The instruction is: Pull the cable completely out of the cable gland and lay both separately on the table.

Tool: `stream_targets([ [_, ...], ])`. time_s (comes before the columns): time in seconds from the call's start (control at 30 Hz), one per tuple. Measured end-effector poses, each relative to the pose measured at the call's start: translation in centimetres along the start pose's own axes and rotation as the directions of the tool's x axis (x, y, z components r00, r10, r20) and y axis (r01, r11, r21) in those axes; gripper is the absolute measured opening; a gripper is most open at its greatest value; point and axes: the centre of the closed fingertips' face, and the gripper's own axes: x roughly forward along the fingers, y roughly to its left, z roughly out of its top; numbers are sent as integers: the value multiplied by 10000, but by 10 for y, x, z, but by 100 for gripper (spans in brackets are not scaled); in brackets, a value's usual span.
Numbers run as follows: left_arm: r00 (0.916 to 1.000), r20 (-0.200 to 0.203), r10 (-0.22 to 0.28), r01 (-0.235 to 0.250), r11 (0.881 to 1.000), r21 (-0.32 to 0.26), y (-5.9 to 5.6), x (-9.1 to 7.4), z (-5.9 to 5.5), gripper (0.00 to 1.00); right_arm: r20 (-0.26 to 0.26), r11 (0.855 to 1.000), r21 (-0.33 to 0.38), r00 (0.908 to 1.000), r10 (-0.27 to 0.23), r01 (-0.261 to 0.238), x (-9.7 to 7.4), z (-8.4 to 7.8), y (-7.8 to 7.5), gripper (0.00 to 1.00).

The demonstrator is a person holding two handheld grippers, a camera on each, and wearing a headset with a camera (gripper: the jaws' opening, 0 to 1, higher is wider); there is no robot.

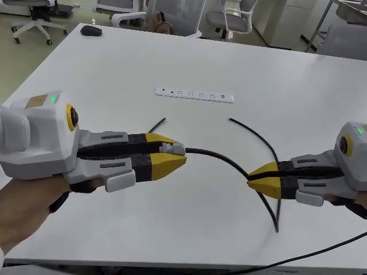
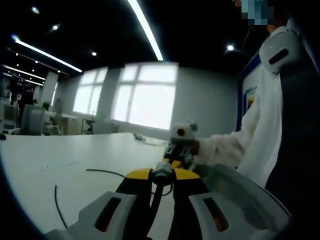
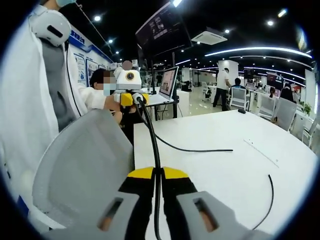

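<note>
Black cable (image 1: 215, 153) spanning crosswise, gland (image 1: 172, 149) in left gripper (image 1: 182, 156), right gripper (image 1: 250, 176) pinching cable

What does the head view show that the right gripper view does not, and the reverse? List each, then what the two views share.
Head view: a green light on top of the left gripper, another on the right gripper, and both grippers seen from above.
Right gripper view: a screen, ceiling lights and people standing far off.
Both: the white table and the black cable, stretched from the cable gland in the left gripper's shut jaws to the right gripper's shut jaws.
</note>
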Motion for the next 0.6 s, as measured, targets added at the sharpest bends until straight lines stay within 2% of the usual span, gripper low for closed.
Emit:
stream_targets([
  [0.4,10000,42,34,-34,9999,-168,1,-1,0,17,-358,9997,-95,9992,203,-206,7,-2,3,5],
  [0.53,10000,38,13,-13,9999,-166,0,-1,0,17,-33,10000,34,10000,-67,68,7,9,-2,22],
  [0.6,10000,13,-10,10,9999,-156,-1,0,-1,17,130,10000,10,9999,-88,88,8,16,-3,24],
])
